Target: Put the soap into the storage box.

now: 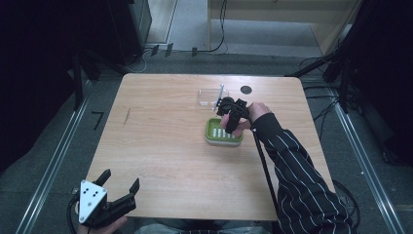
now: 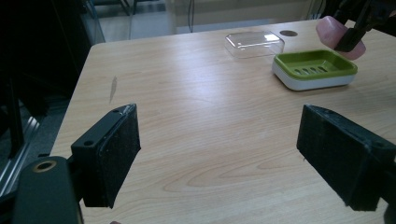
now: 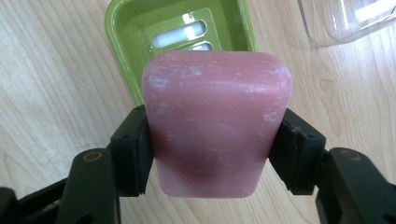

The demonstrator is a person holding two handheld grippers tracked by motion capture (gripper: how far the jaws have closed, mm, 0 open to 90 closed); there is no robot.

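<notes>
Pink soap bar (image 3: 217, 130) clamped by right gripper (image 3: 215, 154) across short sides, held above green soap dish (image 3: 140, 28) at frame top, probably for placing. Left gripper (image 2: 219, 154) open, idle at lower frame. Clear lid (image 2: 254, 44) set aside.

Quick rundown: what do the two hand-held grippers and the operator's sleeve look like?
Both are black. The left hand-held gripper has two blocky jaws with flat dark pads and carries a grey three-cornered plate with small dark dots. The right hand-held gripper has black jaws with round screw holes; a black cable trails from it along a dark sleeve with thin white stripes.
</notes>
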